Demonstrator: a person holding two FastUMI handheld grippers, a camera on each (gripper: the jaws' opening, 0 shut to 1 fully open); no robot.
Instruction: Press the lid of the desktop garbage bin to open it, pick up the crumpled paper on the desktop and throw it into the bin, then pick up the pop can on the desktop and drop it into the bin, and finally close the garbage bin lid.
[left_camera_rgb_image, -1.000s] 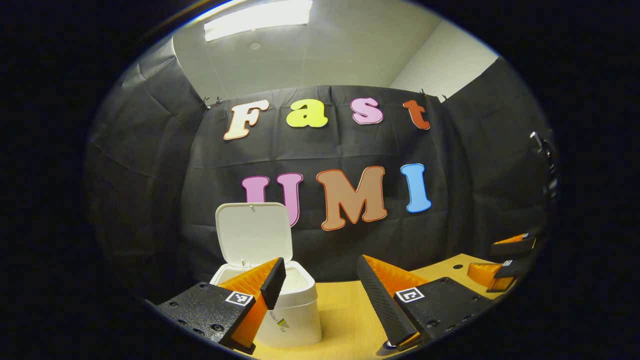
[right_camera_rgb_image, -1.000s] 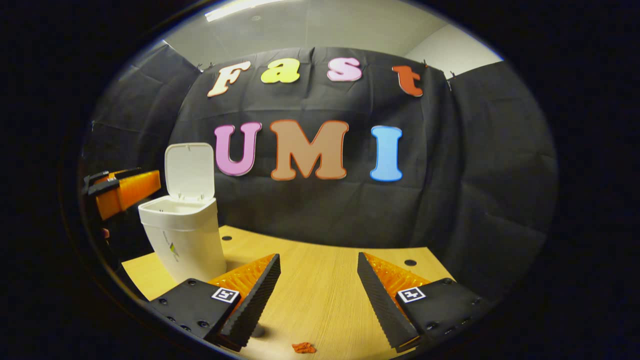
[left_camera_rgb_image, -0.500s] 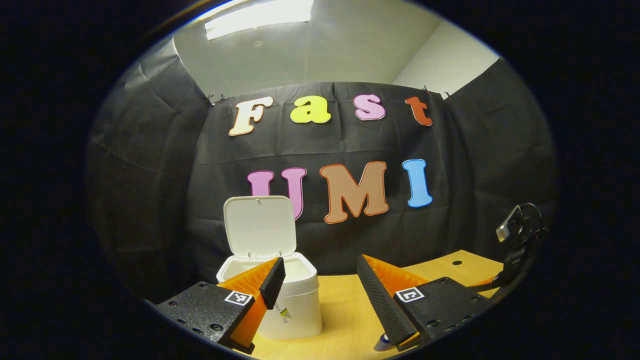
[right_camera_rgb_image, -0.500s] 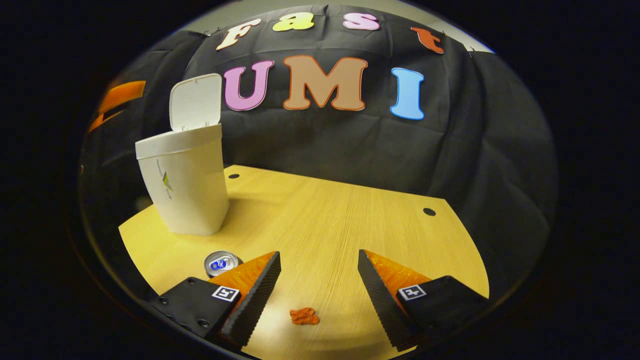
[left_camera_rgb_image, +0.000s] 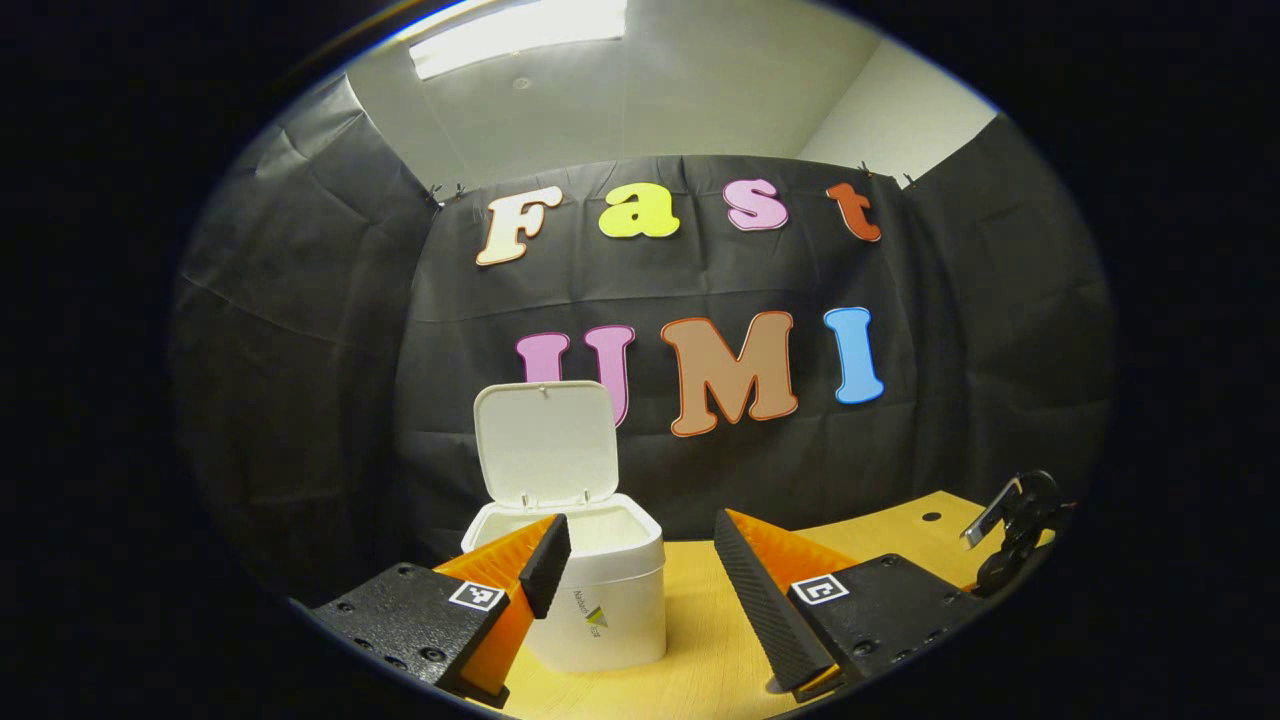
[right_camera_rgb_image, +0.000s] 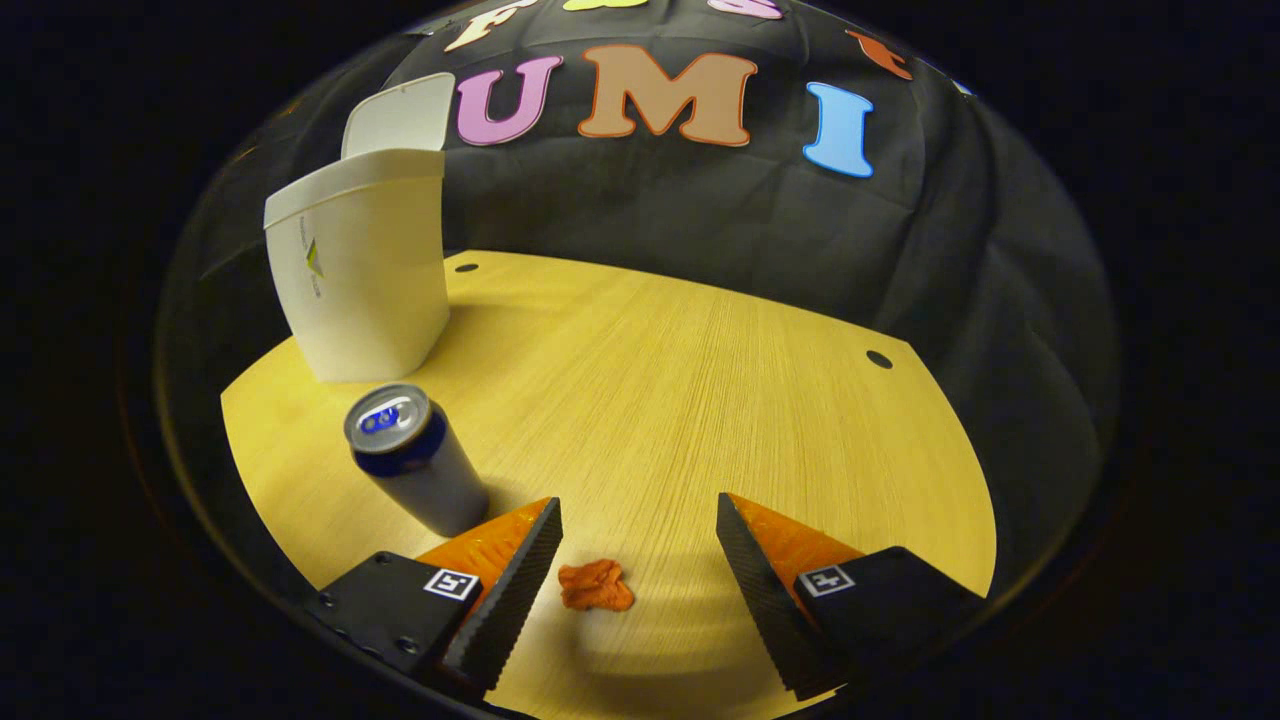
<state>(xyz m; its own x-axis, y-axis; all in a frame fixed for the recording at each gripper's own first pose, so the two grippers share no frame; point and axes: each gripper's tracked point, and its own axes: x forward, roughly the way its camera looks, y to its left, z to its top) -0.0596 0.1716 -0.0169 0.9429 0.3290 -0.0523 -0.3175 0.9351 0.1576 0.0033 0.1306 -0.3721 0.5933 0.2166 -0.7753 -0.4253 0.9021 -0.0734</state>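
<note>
**Bin lid up; paper and can on the desktop**

Desktop (right_camera_rgb_image: 700, 380): light wood grain, with small dark round holes near its far edge. It carries everything below.

Garbage bin (right_camera_rgb_image: 365, 275): white, standing upright at the far left of the desktop in the right gripper view. Its lid (left_camera_rgb_image: 545, 445) is raised, tilted back on the rear hinge, so the mouth is open. In the left gripper view the bin (left_camera_rgb_image: 610, 600) sits just past the left finger, which overlaps its near rim. A small logo is printed on the bin's side, a green-and-dark chevron with a line of text beside it; the text is too small to make out.

Pop can (right_camera_rgb_image: 415, 460): upright, silver with a dark blue band under the rim, pull tab on top. It stands between the bin and the right gripper, close beside the left finger. No brand writing is legible.

Crumpled paper (right_camera_rgb_image: 595, 585): small orange-red wad lying flat on the desktop, between the fingers, nearer the left one and touching neither.

Right gripper (right_camera_rgb_image: 640, 555): jaws wide apart, angled down over the paper, holding nothing.

Left gripper (left_camera_rgb_image: 635, 570): jaws wide apart, nothing between them, pointed roughly level toward the bin.

Each finger mount carries a square black-and-white marker tag.
</note>
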